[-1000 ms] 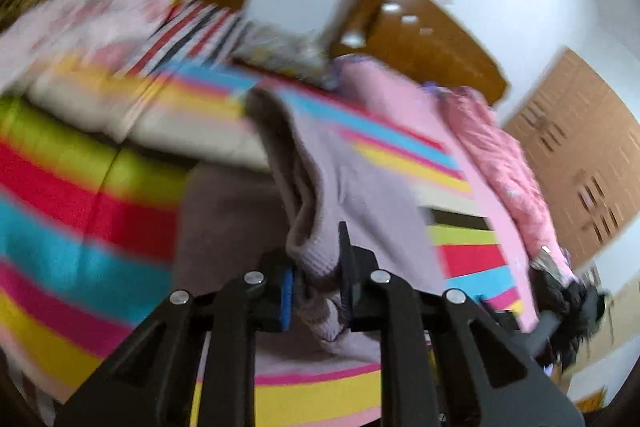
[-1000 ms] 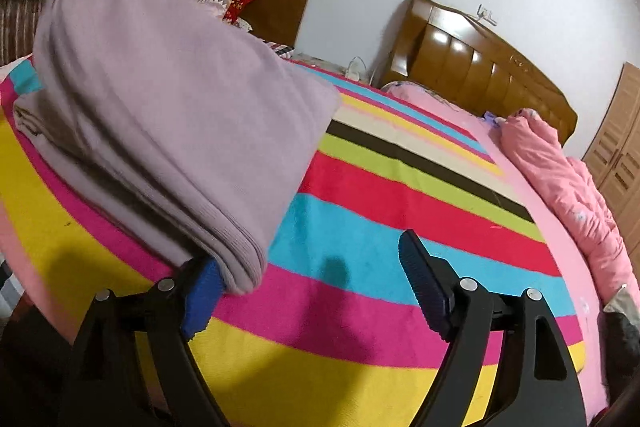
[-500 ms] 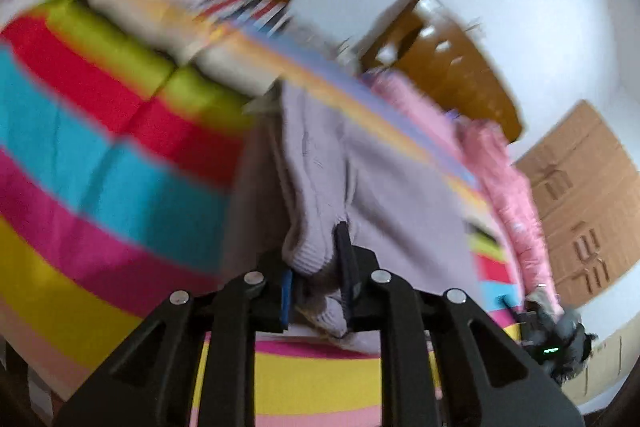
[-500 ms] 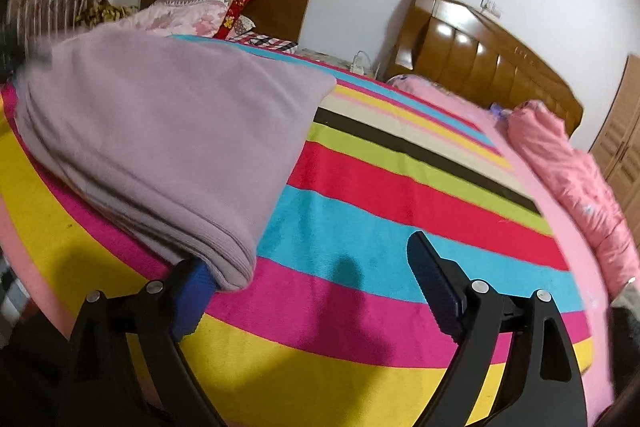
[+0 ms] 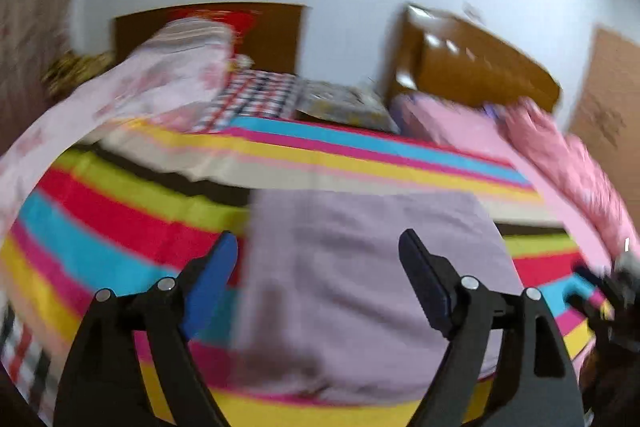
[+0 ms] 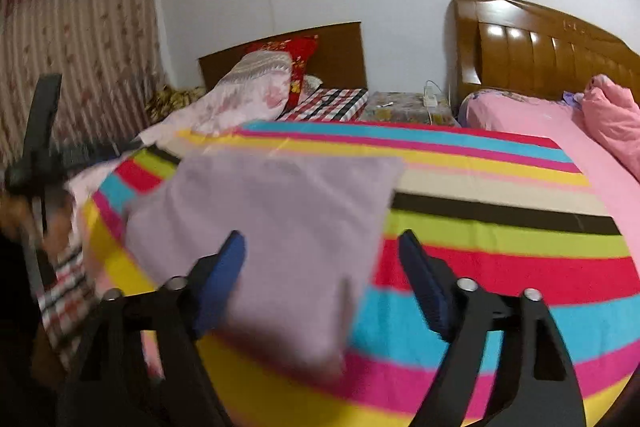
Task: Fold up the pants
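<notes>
Bedroom, two wooden headboards; the bed (image 6: 500, 195) carries a striped blanket. Folded lilac pants (image 6: 280, 223) lie flat on it near the front edge. Left gripper (image 5: 318, 259) and right gripper (image 6: 322, 259) hover above them, jaws spread wide, holding nothing. Judged soft, light, limp knit — best pinched at a corner or folded edge. Motion blur hides seams and waistband.
</notes>
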Motion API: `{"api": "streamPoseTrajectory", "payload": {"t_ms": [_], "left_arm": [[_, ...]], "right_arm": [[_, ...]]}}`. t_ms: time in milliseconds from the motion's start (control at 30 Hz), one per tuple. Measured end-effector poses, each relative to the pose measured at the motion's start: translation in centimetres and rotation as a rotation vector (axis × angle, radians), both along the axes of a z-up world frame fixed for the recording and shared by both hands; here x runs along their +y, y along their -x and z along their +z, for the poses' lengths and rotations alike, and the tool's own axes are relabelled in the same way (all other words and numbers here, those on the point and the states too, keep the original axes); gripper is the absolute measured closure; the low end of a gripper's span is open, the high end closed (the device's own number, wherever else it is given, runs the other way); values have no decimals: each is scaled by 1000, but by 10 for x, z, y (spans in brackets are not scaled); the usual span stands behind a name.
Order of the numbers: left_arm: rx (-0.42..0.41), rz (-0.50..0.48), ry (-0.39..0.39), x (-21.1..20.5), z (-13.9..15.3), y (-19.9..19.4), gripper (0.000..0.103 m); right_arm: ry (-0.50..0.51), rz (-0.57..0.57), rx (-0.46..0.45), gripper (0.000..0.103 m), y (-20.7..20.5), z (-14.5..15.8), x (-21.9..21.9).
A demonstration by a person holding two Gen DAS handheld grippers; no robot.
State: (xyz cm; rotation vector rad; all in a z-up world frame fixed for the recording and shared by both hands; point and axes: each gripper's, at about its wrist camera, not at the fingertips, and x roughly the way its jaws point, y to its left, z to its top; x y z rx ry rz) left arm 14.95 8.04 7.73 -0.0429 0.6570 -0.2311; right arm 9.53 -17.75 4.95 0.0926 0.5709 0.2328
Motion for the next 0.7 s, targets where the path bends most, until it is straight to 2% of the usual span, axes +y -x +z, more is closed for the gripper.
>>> {"api": "streamPoseTrajectory", "payload": {"t_ms": [33,100,133,167,200,233,300,467,600,667,700], "left_arm": [[13,-19,-19,-9,-7,-10,21],[105,0,-90,-23,-37,-24,22],[177,26,-118,-20,-58,-27,25],[213,19,-89,-11,-75,-25,24],[182,5,-67,-7,-77,-23,24],[187,-13,-67,-4,-75,-20,24],[219,-18,-60,1,-72,-21,24],[213,-7,-83,5,-76,-25,20],[246,36,-85,3,-72,-40,17],[223,39,-59,2,-58,-40,17],[172,32,-49,-1,-43,-42,17]], "right_arm": [[-6,22,12,29,-11,-1,12],[63,62,71,29,-21,-15,37],[115,84,109,29,-20,-27,48],[181,126,176,29,-16,-50,59],[201,133,158,28,-8,-62,61],[189,127,125,28,0,-64,59],[147,131,147,28,-1,-62,52],[154,200,179,25,-9,-60,52],[85,303,238,17,-15,-42,38],[90,298,176,17,-25,-23,28],[90,286,154,17,-33,-16,24]]}}
